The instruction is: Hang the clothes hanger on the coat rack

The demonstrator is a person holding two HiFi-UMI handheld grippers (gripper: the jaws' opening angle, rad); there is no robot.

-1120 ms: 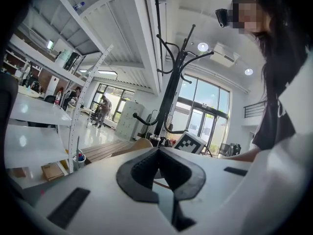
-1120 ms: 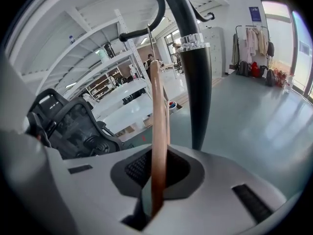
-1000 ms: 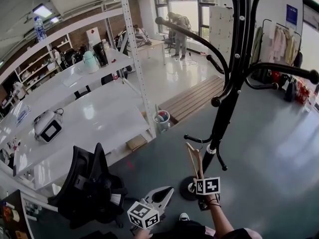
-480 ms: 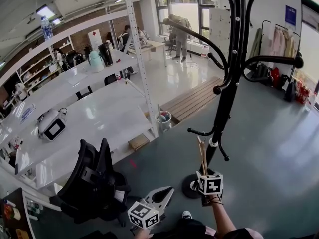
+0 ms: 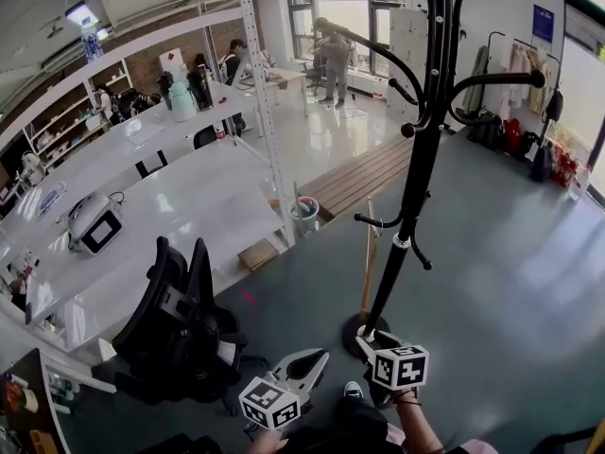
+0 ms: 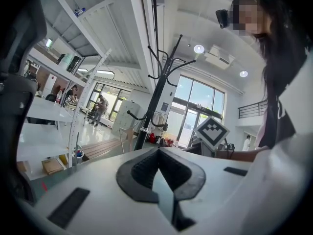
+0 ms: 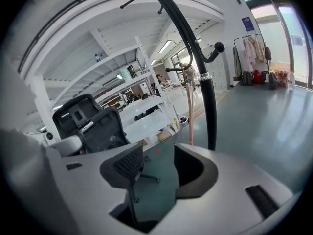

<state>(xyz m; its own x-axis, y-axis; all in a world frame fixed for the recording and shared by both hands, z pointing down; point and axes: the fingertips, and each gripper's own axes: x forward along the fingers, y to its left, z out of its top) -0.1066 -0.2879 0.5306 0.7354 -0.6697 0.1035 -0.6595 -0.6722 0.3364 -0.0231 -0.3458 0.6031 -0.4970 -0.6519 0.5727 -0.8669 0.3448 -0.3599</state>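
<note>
The black coat rack [image 5: 416, 159] stands on the grey floor straight ahead. A slim wooden clothes hanger [image 5: 367, 253] hangs from one of its low hooks, free of both grippers. My right gripper [image 5: 373, 340] is below the hanger near the rack's base, open and empty. In the right gripper view its jaws [image 7: 159, 155] stand wide, with the hanger [image 7: 190, 111] and the rack's pole [image 7: 208, 106] beyond them. My left gripper [image 5: 321, 357] is low at centre, shut on nothing. In the left gripper view its tips [image 6: 159, 151] meet, and the rack [image 6: 151, 116] stands ahead.
A black office chair [image 5: 180, 320] stands close at the left. White shelving tables [image 5: 170, 216] with a metal post [image 5: 269, 112] fill the left. A small bin [image 5: 304, 214] and a wooden platform [image 5: 364, 183] lie behind the rack. A clothes rail [image 5: 515, 74] is far right.
My right gripper let go of the wooden hanger, opened, and drew back toward me. The hanger now hangs from the rack's low hook. The left gripper stays shut.
</note>
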